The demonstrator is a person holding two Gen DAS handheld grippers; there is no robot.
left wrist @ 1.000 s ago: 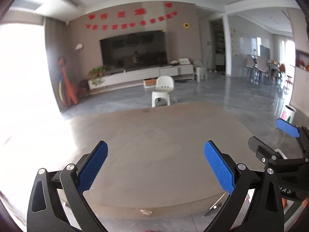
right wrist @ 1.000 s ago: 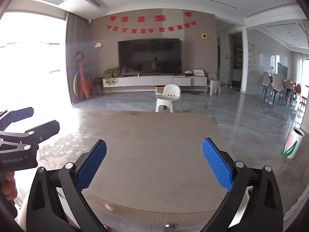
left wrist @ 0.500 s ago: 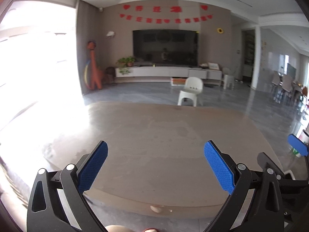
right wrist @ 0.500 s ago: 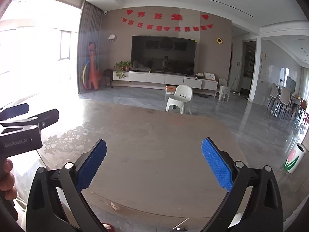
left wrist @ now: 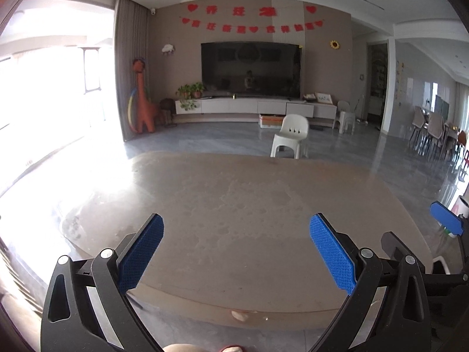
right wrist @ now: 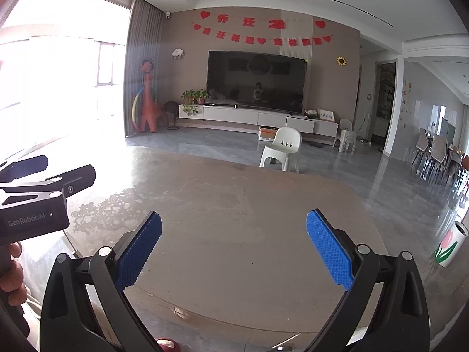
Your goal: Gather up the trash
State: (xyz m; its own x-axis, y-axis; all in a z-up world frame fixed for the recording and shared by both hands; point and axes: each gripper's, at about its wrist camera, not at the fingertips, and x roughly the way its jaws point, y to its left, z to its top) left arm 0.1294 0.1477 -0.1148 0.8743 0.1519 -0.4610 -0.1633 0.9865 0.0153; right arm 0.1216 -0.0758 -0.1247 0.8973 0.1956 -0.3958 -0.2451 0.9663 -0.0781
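My left gripper [left wrist: 236, 252] is open and empty, held above the near edge of a large brown stone table [left wrist: 249, 205]. My right gripper [right wrist: 234, 249] is open and empty over the same table [right wrist: 240, 205]. The right gripper also shows at the right edge of the left wrist view [left wrist: 416, 240], and the left gripper at the left edge of the right wrist view [right wrist: 44, 176]. A white bin with a tulip print [right wrist: 450, 245] stands on the floor to the right of the table. I see no trash on the table top.
A white plastic chair [left wrist: 290, 140] stands beyond the table's far edge. Behind it are a TV cabinet [left wrist: 255, 108], a large TV and an orange dinosaur toy [left wrist: 143, 102]. Dining chairs [right wrist: 433, 152] stand far right. Bright windows are on the left.
Both grippers have swung to the left and tilted up, so the TV wall and left windows sit more centrally. Both stay open and empty.
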